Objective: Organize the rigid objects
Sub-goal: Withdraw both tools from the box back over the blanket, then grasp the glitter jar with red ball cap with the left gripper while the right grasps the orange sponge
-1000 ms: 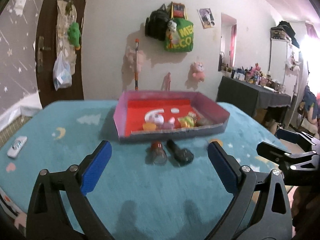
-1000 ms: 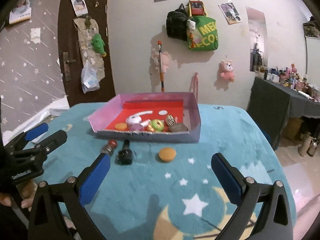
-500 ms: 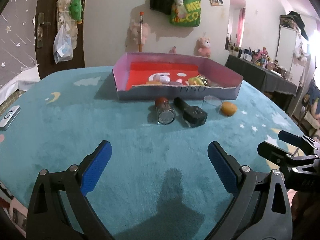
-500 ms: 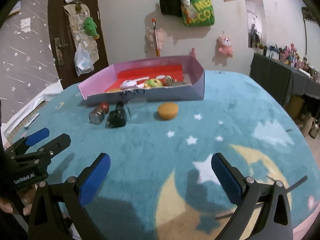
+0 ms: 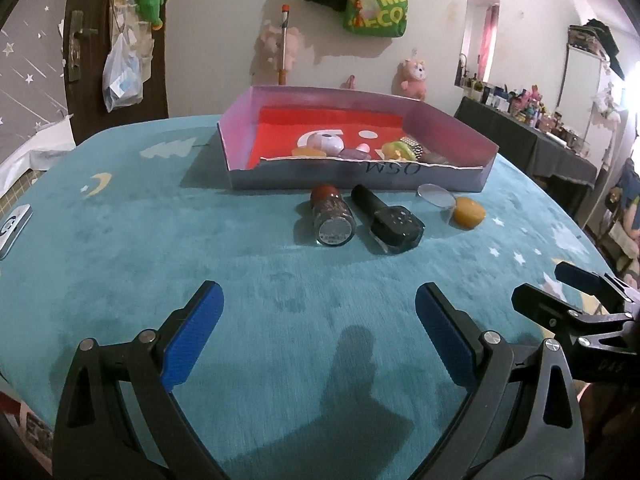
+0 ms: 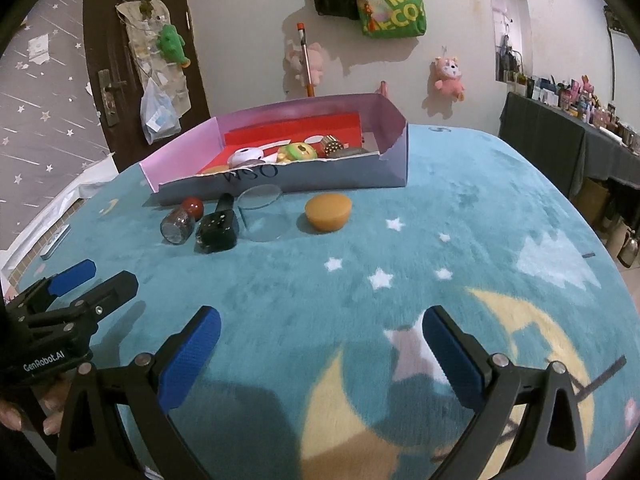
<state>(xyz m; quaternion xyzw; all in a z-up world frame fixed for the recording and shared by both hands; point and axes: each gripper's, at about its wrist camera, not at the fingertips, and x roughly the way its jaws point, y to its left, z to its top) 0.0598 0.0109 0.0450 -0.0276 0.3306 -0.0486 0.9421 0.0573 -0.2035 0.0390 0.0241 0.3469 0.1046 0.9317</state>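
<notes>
L gripper (image 5: 319, 336): jaws wide apart, nothing held. R gripper (image 6: 321, 344): same, wide, empty. Both low over teal rug (image 5: 160, 248), well short of objs.

Loose row just near of box (image 5: 360, 178), L→R: red-cap bottle (image 5: 332, 214), black bottle (image 5: 390, 218), clear disc (image 5: 436, 194), orange puck (image 6: 328, 210). Both bottles lie flat, long axis near–far, caps toward box. Red-cap bottle sits dead ahead of L gripper; puck ahead, slightly left, of R. Judgement: L takes bottles, jaws span across axis.

Box holds white rounded item, green-yellow toy, studded piece, a few more; red liner.

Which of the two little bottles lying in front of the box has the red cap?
The round glitter bottle, leftmost in the row; the square black bottle beside it has a black cap.
</notes>
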